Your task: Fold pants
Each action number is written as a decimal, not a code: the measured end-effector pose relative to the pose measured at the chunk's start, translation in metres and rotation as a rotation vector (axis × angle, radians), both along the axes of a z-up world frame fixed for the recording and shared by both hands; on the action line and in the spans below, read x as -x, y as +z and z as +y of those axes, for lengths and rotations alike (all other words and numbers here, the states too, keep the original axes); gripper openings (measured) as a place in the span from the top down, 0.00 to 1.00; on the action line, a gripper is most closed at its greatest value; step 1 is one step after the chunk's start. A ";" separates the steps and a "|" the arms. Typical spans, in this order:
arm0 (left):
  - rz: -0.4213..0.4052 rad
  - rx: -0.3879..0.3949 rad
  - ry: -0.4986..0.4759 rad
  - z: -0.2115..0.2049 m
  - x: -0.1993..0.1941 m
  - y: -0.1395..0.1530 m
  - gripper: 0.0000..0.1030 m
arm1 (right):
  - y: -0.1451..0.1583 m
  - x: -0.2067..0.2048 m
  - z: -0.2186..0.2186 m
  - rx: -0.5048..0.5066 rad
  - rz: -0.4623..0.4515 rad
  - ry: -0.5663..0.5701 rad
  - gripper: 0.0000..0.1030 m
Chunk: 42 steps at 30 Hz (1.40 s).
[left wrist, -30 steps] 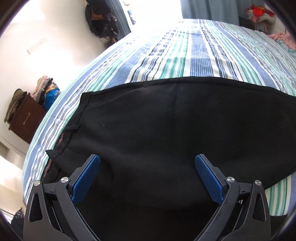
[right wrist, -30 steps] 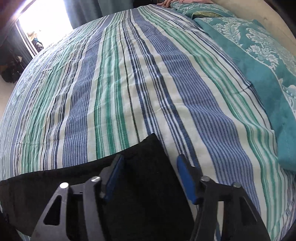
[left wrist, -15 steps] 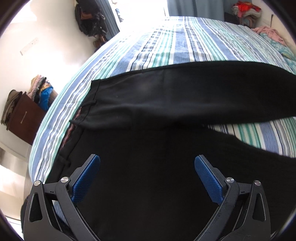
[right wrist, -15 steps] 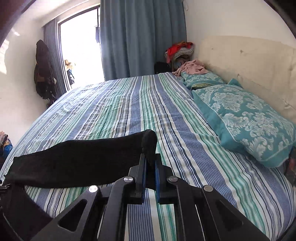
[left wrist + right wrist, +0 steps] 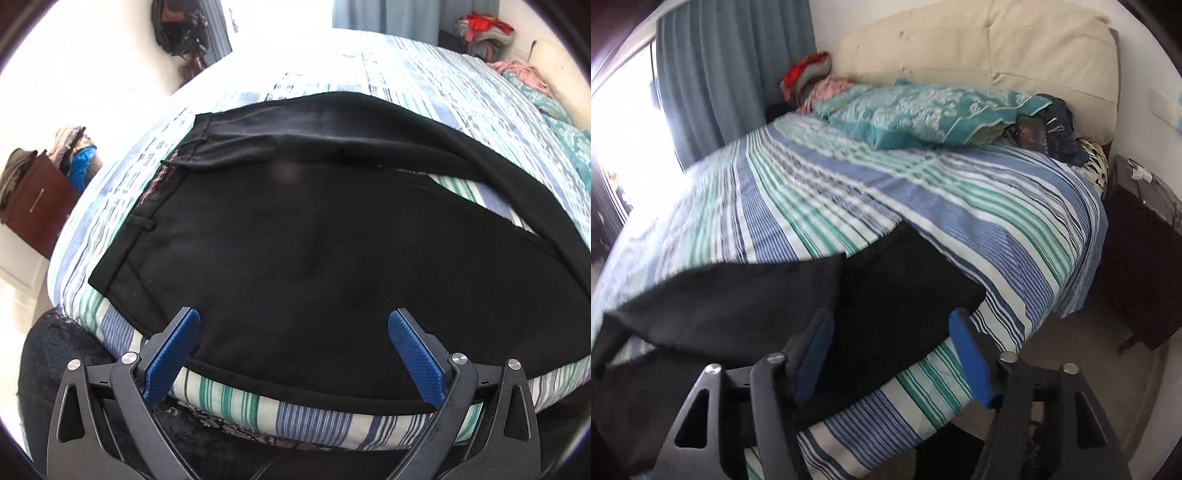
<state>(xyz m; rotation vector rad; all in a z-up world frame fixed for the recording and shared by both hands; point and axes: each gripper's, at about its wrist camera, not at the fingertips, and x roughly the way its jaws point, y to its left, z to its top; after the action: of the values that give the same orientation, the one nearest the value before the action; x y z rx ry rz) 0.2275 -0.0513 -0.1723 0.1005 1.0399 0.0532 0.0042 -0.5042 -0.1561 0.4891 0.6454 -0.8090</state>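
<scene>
black cloth pants (image 5: 295,240) lie spread on the blue, green and white striped bed cover (image 5: 960,206), just ahead of both jaws. the left gripper (image 5: 293,354) stands released and empty; the right gripper (image 5: 892,354) is opening, the pads not pressing the pants leg between them.

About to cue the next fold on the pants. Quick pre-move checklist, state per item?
1. Right claw clear of cloth: ok, jaws opening, pads not pressing.
2. Left claw empty: ok, jaws wide apart.
3. Pants fully on the bed: ok, near hem close to the edge.
4. Legs stacked evenly: not ok, striped sheet shows between them.
5. Top leg flat: cannot tell, picture blurred.
6. Pillow clear of pants: ok.
</scene>
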 end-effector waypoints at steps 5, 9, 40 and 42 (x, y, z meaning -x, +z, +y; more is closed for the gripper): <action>0.002 -0.014 -0.016 0.005 0.014 -0.007 0.01 | -0.009 -0.001 0.000 -0.361 -0.401 0.231 0.29; -0.002 -0.013 -0.015 0.008 0.019 -0.004 0.01 | -0.034 -0.048 0.024 -0.600 -0.429 0.423 0.29; 0.250 0.405 0.161 -0.001 -0.303 -0.012 0.01 | 0.049 -0.054 0.032 -0.170 -0.390 0.270 0.95; 0.267 0.395 0.177 -0.008 -0.311 -0.023 0.01 | 0.057 -0.044 0.037 -0.165 -0.396 0.295 0.95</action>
<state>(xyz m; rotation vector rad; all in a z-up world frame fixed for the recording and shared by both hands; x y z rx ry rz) 0.5390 -0.0590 -0.1952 -0.3519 1.3060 -0.0067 0.0482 -0.4676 -0.0989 0.6654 0.4027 -0.3658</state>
